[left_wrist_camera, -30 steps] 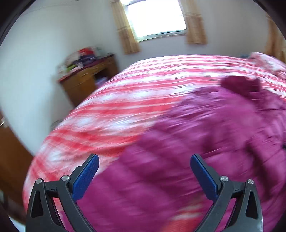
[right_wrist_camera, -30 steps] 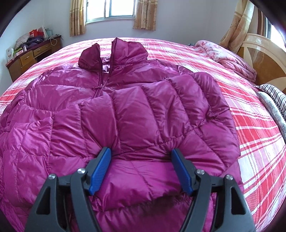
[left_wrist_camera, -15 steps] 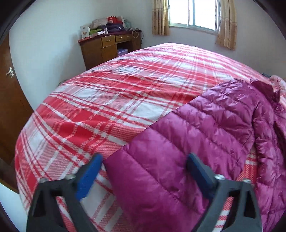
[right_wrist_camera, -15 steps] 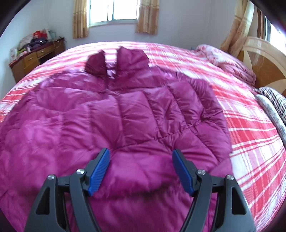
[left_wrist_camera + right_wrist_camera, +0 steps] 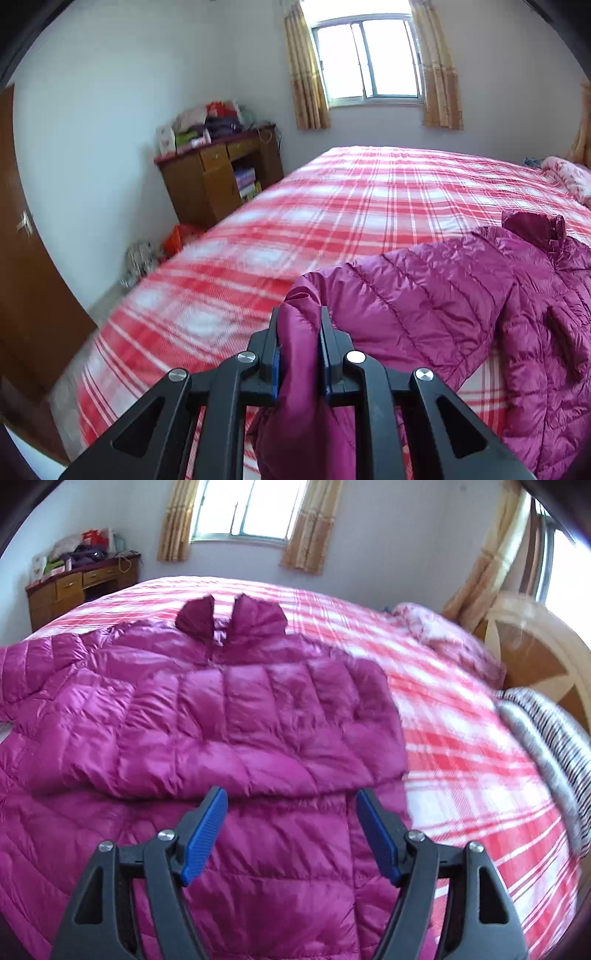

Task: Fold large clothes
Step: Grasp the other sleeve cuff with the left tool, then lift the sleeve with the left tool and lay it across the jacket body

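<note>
Sleeve [image 5: 299,332] fabric is clamped by the left gripper [image 5: 298,354]; only the right view shows the right gripper [image 5: 291,830] spread above the jacket [image 5: 221,716].

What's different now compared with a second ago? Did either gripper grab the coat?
Yes. The left gripper, wide open before, has shut on the end of the magenta jacket's sleeve. The right gripper stays open above the jacket, holding nothing. The jacket still lies spread on the plaid bed.

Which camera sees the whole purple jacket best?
The right wrist view: the jacket lies spread across the bed, collar to hem. The left wrist view shows mostly one sleeve pinched in the left hand-held gripper.
</note>
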Available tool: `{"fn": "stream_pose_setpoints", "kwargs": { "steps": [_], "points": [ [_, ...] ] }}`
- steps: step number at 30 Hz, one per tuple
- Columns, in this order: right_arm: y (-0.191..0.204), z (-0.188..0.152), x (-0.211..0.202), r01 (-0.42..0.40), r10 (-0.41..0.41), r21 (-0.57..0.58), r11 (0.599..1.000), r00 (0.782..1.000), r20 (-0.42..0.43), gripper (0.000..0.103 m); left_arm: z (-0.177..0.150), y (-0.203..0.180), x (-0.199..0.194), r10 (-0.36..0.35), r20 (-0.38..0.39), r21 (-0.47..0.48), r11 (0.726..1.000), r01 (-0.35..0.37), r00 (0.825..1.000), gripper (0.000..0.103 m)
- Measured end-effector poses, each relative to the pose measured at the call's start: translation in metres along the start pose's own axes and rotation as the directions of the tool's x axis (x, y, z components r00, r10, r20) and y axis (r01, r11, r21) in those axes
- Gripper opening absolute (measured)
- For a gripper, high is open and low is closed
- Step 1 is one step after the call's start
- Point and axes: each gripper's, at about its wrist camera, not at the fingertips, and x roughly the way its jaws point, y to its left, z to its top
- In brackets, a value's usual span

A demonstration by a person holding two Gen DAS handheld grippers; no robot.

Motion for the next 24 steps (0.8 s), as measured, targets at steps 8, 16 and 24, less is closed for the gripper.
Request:
{"fn": "stream_pose_setpoints", "kwargs": {
  "steps": [8, 16, 24],
  "points": [
    [-0.008, -0.009, 0.010, -0.045, 0.046, 0.058, 0.997, 0.999, -0.025, 0.076, 0.058, -0.052, -0.026, -0.065, 0.105, 0.103, 0.993, 0.054, 0.992, 0.015],
    [-0.010, -0.014, 0.011, -0.055, 0.057, 0.086, 0.995, 0.998, -0.023, 0.080, 0.079, -0.141, -0.077, -0.237, 0.173, 0.284, 0.941, 0.182, 0.956, 0.015],
    [-0.012, -0.015, 0.012, -0.069, 0.072, 0.105, 0.992, 0.997, -0.021, 0.080, 0.088, -0.219, -0.109, -0.359, 0.172, 0.407, 0.874, 0.266, 0.917, 0.015]
  ]
}}
